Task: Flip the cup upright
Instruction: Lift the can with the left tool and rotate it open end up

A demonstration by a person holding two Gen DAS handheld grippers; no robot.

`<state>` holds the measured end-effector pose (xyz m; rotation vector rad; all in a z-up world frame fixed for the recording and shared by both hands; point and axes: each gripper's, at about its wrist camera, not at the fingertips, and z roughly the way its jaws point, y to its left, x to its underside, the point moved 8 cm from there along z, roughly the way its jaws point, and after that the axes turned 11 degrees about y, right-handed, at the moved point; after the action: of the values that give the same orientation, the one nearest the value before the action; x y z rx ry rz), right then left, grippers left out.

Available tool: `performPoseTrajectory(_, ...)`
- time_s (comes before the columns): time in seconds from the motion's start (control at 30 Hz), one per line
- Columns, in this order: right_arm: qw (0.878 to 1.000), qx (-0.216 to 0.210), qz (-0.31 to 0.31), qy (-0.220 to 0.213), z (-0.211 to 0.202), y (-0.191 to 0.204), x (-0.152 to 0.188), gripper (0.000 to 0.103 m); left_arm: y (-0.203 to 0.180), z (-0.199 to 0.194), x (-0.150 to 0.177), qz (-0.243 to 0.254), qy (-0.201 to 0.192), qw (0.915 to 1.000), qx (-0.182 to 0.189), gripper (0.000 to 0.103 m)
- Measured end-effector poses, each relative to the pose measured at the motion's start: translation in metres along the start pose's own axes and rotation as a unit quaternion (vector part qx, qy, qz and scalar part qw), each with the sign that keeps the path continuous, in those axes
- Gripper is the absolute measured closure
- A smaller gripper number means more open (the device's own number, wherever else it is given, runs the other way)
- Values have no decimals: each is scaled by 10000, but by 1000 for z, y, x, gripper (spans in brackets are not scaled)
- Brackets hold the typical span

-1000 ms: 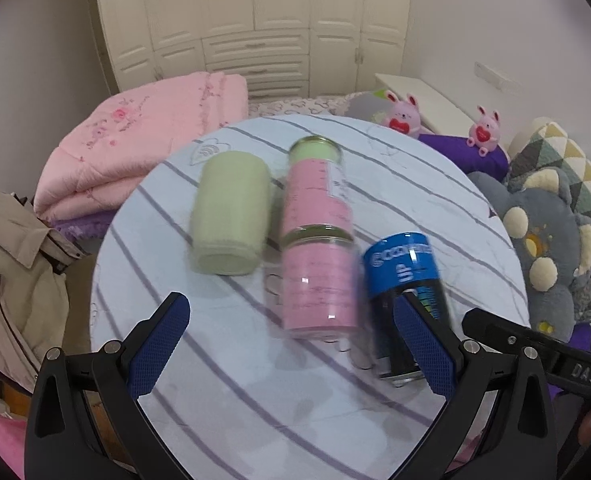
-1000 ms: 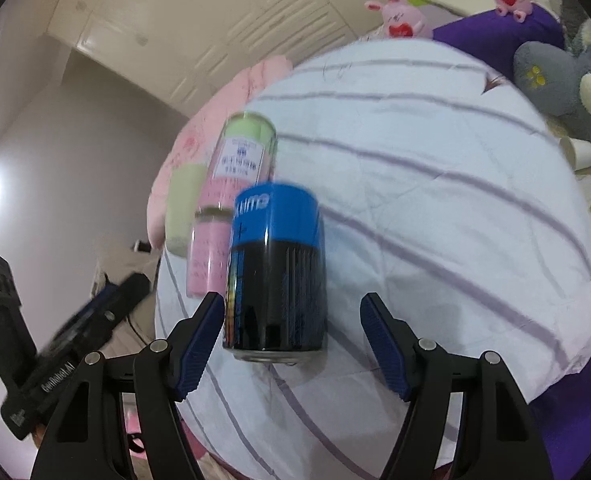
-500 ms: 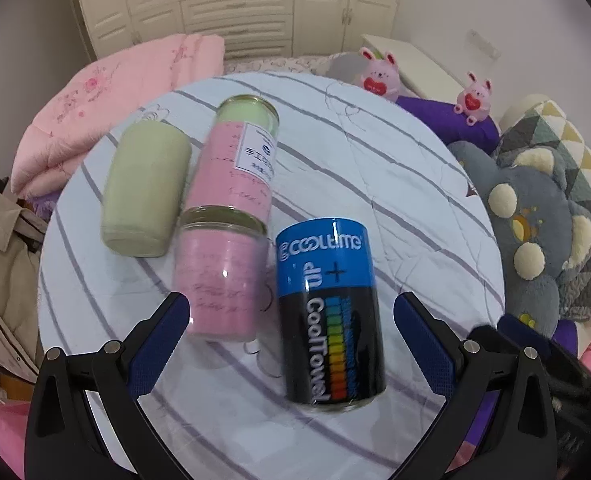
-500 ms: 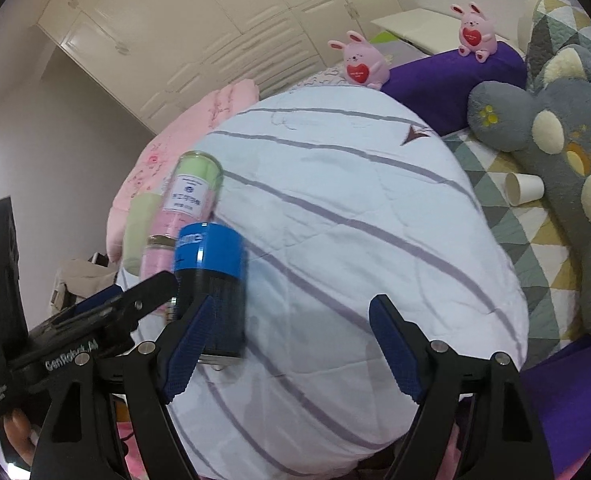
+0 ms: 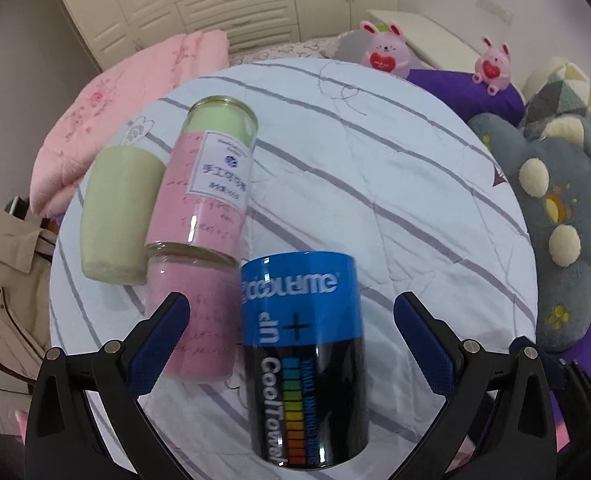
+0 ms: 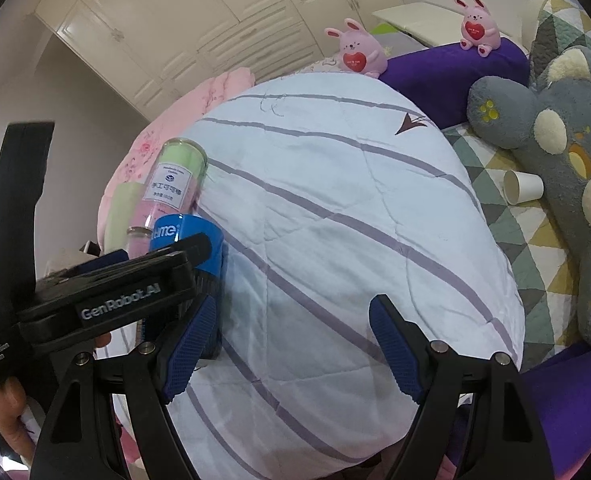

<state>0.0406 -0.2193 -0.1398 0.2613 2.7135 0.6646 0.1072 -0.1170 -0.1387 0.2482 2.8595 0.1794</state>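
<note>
A blue-and-black cylindrical cup (image 5: 305,354) stands upside down on the round striped table (image 5: 395,184), its lettering inverted. My left gripper (image 5: 291,336) is open, its blue pads on either side of the cup with gaps on both. In the right wrist view the cup (image 6: 191,256) is at the left, partly hidden behind the left gripper's black body (image 6: 107,292). My right gripper (image 6: 291,344) is open and empty, to the right of the cup over bare cloth.
Two pink glass jars (image 5: 211,192) lie end to end left of the cup, with a pale green cup (image 5: 117,216) lying beside them. Pink quilt (image 5: 135,76) behind the table. Plush toys (image 5: 555,224) and a paper cup (image 6: 521,186) are at the right.
My left gripper has moved in toward the blue cup, which now sits between its pads. My right gripper has drawn back to the right, away from the cup.
</note>
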Motion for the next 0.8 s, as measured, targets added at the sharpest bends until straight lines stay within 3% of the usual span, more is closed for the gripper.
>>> performPoseTrajectory(0.27, 10000, 73, 42, 51, 3, -4, 1, 22, -11, 8, 3, 81, 263, 9994, 225, 0)
performPoseTrajectory(0.5, 9998, 131, 34, 123, 8, -6, 2, 22, -16, 16, 5, 7, 485, 9961, 735, 0)
performPoseTrajectory(0.7, 9997, 149, -50, 165, 11, -2, 2, 22, -14, 14, 4, -54, 411, 9947, 944, 1)
performPoseTrajectory(0.73, 9997, 152, -70, 168, 12, -1, 2, 22, -14, 13, 3, -53, 375, 9948, 950, 2)
performPoseTrajectory(0.8, 9997, 158, -101, 174, 13, 1, 2, 22, -11, 12, 3, -40, 308, 9961, 831, 20)
